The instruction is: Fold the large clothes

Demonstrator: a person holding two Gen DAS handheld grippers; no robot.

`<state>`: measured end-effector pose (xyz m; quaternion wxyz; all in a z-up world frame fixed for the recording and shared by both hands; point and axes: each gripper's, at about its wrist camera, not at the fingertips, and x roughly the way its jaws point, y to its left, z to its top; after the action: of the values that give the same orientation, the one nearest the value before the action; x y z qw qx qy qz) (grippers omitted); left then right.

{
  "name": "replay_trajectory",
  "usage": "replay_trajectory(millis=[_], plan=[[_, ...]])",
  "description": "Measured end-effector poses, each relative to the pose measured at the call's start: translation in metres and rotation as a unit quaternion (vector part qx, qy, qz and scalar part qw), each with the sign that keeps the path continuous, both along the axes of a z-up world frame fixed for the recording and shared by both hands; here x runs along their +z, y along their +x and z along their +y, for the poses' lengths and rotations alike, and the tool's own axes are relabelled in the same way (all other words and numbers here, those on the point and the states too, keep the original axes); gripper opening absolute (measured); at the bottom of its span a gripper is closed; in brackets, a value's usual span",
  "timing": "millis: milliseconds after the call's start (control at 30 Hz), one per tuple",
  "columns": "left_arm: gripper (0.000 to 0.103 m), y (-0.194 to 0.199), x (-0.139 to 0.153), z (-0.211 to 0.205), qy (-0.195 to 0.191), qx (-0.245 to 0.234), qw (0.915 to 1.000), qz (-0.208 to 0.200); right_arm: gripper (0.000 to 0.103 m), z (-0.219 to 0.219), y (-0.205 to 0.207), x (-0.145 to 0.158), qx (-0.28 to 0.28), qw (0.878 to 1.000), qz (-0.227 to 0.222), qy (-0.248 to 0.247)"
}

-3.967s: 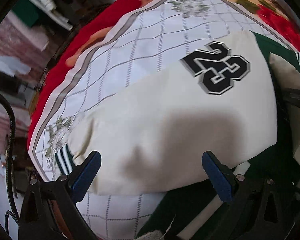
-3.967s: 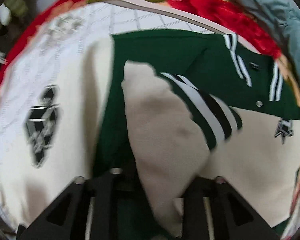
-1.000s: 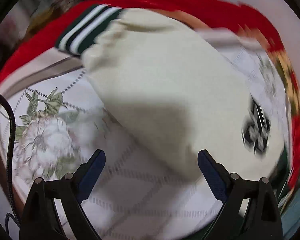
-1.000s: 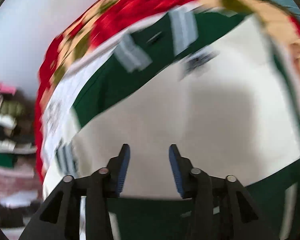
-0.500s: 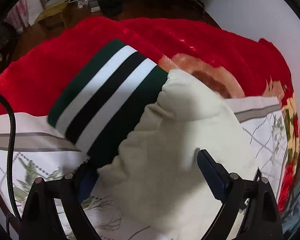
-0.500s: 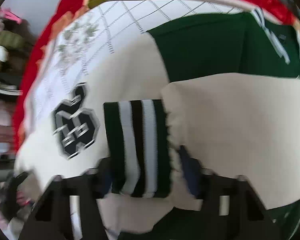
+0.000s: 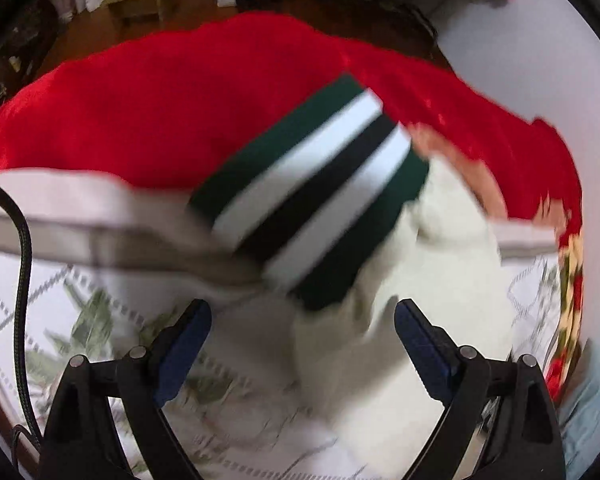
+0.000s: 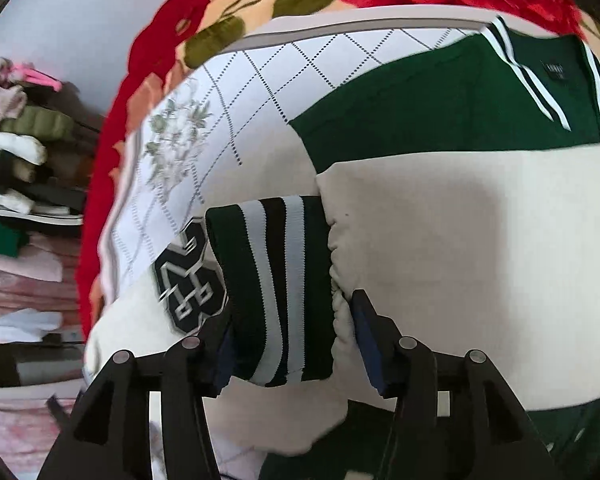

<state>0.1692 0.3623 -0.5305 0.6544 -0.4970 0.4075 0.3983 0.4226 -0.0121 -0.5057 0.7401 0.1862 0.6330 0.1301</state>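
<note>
The jacket (image 8: 440, 128) lies spread on the bed, green body toward the far side of the white checked sheet (image 8: 284, 68), cream sleeves folded in over it. In the right wrist view, the right claw (image 8: 290, 342) points steeply down at the striped cuff (image 8: 276, 288) of one cream sleeve (image 8: 460, 240), and that cuff sits right between the two blue pads: the left pad is half hidden behind the cuff's green edge, the right pad touches the gathered cream cloth just beside it. Its jaws have just been opening, cuff between them, and they stand partly apart around it; the cloth looks loose rather than pinched. Beyond the cuff, a black number patch (image 8: 188, 280) shows on the other cream sleeve, near the left edge of the sheet. The red flowered blanket (image 8: 260, 4) runs round the far edge of the bed. Over to the left wrist view, blurred: the left claw (image 7: 302, 332) has its pads wide apart, with nothing clamped. Ahead of it lies the second striped cuff (image 7: 320, 196), green, white and black bands, tilted, just past the fingertips and between their lines. Its cream sleeve (image 7: 432, 292) runs down toward the right pad (image 7: 420, 344). This cuff rests at the edge of the sheet (image 7: 60, 200), where the plain red blanket (image 7: 160, 100) begins. A black cable (image 7: 22, 280) hangs at the left.
</note>
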Motion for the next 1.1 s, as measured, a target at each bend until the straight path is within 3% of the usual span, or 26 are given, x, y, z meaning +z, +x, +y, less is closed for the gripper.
replay_trajectory(millis=[133, 167, 200, 233, 267, 333, 433, 500, 567, 733, 833, 900, 967, 1067, 1100], plan=[[0.091, 0.016, 0.005, 0.012, 0.043, 0.006, 0.9990, 0.009, 0.055, -0.005, -0.014, -0.012, -0.012, 1.000, 0.023, 0.005], [0.075, 0.023, 0.011, 0.011, 0.067, -0.009, 0.9976, 0.017, 0.055, -0.004, -0.016, -0.014, -0.015, 1.000, 0.026, 0.007], [0.065, 0.030, 0.015, 0.009, 0.084, -0.027, 0.9958, 0.026, 0.055, -0.007, -0.019, -0.013, -0.021, 0.999, 0.027, 0.012], [0.041, 0.039, 0.022, 0.005, 0.108, -0.051, 0.9921, 0.039, 0.056, -0.007, -0.020, -0.011, -0.026, 0.999, 0.025, 0.015], [0.026, 0.041, 0.027, 0.003, 0.121, -0.069, 0.9893, 0.043, 0.056, -0.010, -0.021, -0.008, -0.029, 0.999, 0.023, 0.020], [0.018, 0.048, 0.042, -0.004, 0.148, -0.103, 0.9825, 0.045, 0.056, -0.015, -0.025, 0.000, -0.042, 0.998, 0.017, 0.042], [0.015, 0.043, 0.069, -0.010, 0.180, -0.128, 0.9746, 0.037, 0.060, -0.029, -0.031, 0.012, -0.059, 0.993, 0.014, 0.098], [0.015, 0.052, 0.093, -0.020, 0.204, -0.148, 0.9670, 0.033, 0.068, -0.033, -0.030, 0.014, -0.068, 0.992, 0.014, 0.102], [0.014, 0.086, 0.099, -0.042, 0.228, -0.170, 0.9580, 0.036, 0.068, -0.035, -0.027, 0.012, -0.067, 0.996, 0.014, 0.063], [0.013, 0.133, 0.142, -0.115, 0.296, -0.271, 0.9156, 0.030, 0.068, -0.045, -0.020, 0.014, -0.059, 0.997, -0.001, -0.058], [0.013, 0.155, 0.149, -0.157, 0.304, -0.323, 0.8963, 0.009, 0.070, -0.065, -0.018, 0.014, -0.056, 0.991, 0.000, -0.118], [0.013, 0.168, 0.151, -0.190, 0.302, -0.353, 0.8852, -0.005, 0.093, -0.084, -0.015, 0.013, -0.058, 0.989, 0.006, -0.137], [0.012, 0.182, 0.156, -0.228, 0.299, -0.386, 0.8728, -0.022, 0.094, -0.105, -0.013, 0.014, -0.061, 0.987, 0.004, -0.147], [0.012, 0.193, 0.159, -0.273, 0.279, -0.422, 0.8613, -0.044, 0.094, -0.143, -0.011, 0.019, -0.071, 0.984, 0.001, -0.163], [0.012, 0.198, 0.161, -0.299, 0.272, -0.442, 0.8532, -0.054, 0.094, -0.158, -0.011, 0.021, -0.076, 0.984, 0.000, -0.164]])
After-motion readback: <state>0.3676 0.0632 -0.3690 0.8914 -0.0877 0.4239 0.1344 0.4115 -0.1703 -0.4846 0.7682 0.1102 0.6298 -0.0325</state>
